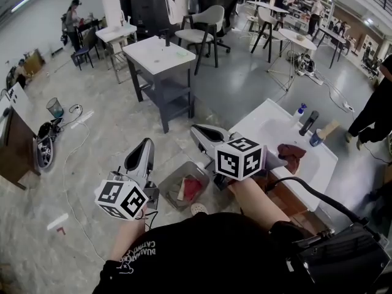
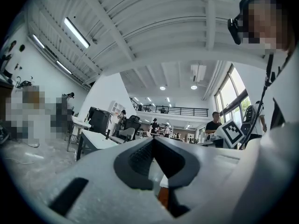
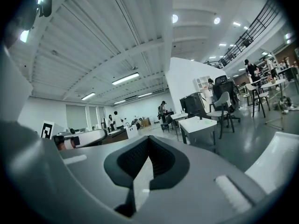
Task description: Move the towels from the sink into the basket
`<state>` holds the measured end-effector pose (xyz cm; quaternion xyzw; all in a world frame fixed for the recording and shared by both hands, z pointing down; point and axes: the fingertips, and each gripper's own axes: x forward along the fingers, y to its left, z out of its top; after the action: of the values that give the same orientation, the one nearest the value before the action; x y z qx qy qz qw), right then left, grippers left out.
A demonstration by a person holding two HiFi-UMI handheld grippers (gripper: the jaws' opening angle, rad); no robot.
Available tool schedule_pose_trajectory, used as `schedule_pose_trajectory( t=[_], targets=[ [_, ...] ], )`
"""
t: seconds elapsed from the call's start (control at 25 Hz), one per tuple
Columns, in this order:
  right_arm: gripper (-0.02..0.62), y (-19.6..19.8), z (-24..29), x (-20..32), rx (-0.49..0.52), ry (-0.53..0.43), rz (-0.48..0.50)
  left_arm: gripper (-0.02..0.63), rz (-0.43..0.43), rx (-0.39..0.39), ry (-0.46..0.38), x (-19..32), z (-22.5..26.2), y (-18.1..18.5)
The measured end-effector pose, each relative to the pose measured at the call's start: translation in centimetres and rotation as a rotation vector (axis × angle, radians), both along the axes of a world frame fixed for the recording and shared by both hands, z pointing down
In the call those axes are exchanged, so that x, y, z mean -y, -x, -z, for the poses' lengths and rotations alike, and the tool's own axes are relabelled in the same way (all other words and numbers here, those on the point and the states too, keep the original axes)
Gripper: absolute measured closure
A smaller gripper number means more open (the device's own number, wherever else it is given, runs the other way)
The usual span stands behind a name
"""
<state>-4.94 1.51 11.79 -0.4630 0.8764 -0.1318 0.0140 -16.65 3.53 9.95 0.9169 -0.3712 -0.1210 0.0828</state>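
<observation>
Both the left tool (image 1: 146,142) and the right tool (image 1: 196,130) are pressed together, with nothing between the pads, and they point out into the room. One dark red towel (image 1: 293,154) lies crumpled in the white sink (image 1: 264,126), near the faucet (image 1: 308,122). The basket (image 1: 165,192) stands on the floor beside the sink, with a red cloth (image 1: 192,188) inside. The towel looks soft, light and limp, so it will probably hang and fold when it is lifted. I judge that a raised fold on top is the best place to pinch, taken deep so that it does not slip out.
</observation>
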Motion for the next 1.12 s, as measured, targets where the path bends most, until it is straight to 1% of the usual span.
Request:
schedule_pose_trajectory(
  t=[0.16, 0.28, 0.36, 0.48, 0.64, 0.76, 0.88, 1.0, 1.12],
  targets=[
    [0.591, -0.3, -0.4, -0.3, 0.017, 0.003, 0.008, 0.604, 0.017, 0.034, -0.002, -0.3, -0.9, -0.2],
    [0.591, -0.1, -0.6, -0.9, 0.003, 0.002, 0.010, 0.603, -0.008, 0.028, -0.009, -1.1, -0.9, -0.3],
    [0.591, -0.1, -0.8, -1.3, -0.009, 0.010, 0.009, 0.603, -0.029, 0.037, -0.021, -1.5, -0.9, -0.8],
    [0.591, -0.9, -1.4, -2.0, -0.028, 0.030, 0.000, 0.602, -0.068, 0.076, -0.022, -2.0, -1.3, -2.4],
    [0.591, -2.9, -2.5, -2.6, -0.021, 0.060, -0.041, 0.603, -0.166, 0.087, 0.026, -2.7, -2.7, -5.2],
    [0.591, -4.8, -3.2, -3.2, -0.009, 0.075, -0.077, 0.603, -0.235, 0.098, 0.059, -3.0, -3.5, -7.6],
    [0.591, -7.5, -3.7, -4.0, -0.010, 0.085, -0.121, 0.603, -0.299, 0.082, 0.067, -3.2, -3.5, -10.5],
    [0.591, -11.8, -3.9, -4.9, 0.010, 0.103, -0.195, 0.603, -0.376, 0.083, 0.064, -3.5, -2.9, -14.7],
    [0.591, -16.9, -4.0, -5.5, 0.030, 0.117, -0.253, 0.603, -0.418, 0.089, 0.070, -3.4, -3.0, -19.5]
  ],
)
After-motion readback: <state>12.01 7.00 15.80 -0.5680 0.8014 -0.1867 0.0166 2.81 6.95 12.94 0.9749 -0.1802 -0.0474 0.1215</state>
